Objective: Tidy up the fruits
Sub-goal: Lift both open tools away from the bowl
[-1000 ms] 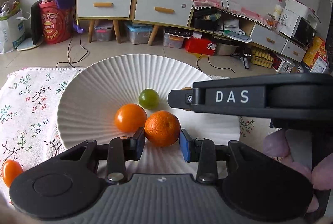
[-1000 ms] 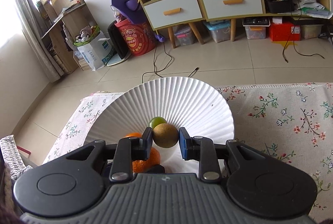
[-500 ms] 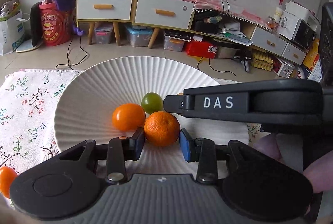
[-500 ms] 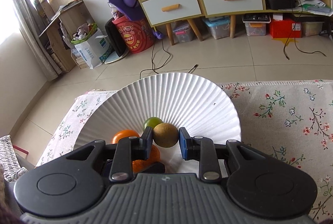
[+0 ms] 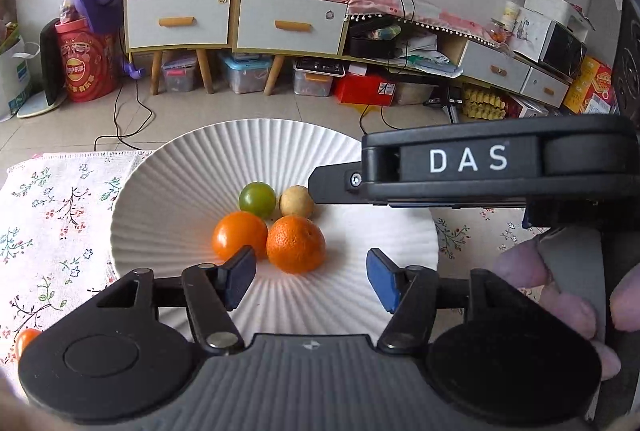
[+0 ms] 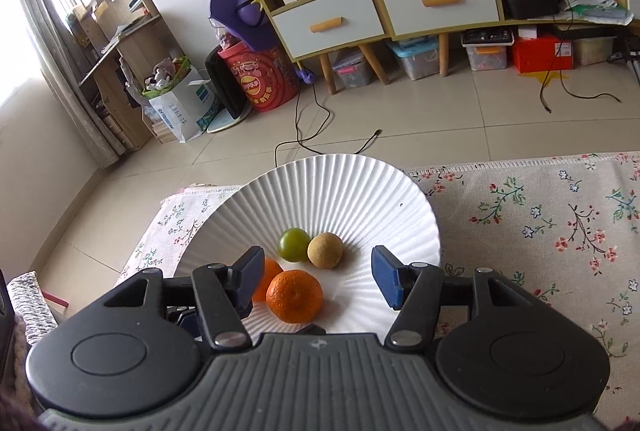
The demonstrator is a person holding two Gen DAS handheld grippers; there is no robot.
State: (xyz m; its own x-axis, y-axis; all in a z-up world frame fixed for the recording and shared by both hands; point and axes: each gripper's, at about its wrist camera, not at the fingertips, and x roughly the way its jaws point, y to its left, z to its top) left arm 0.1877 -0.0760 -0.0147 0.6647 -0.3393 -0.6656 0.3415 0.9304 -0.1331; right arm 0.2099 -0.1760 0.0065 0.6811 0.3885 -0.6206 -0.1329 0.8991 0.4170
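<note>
Fruit sits grouped in the white ribbed plate [image 5: 168, 191]: a mandarin [image 5: 295, 243], an orange tomato [image 5: 239, 239], a green fruit [image 5: 257, 198] and a tan round fruit [image 6: 325, 250], all close together. The left gripper [image 5: 308, 277] has just been opening and stands released behind the mandarin. The right gripper [image 6: 316, 275] has likewise just opened, gripping nothing. The plate rests on a floral tablecloth [image 6: 540, 215].
</note>
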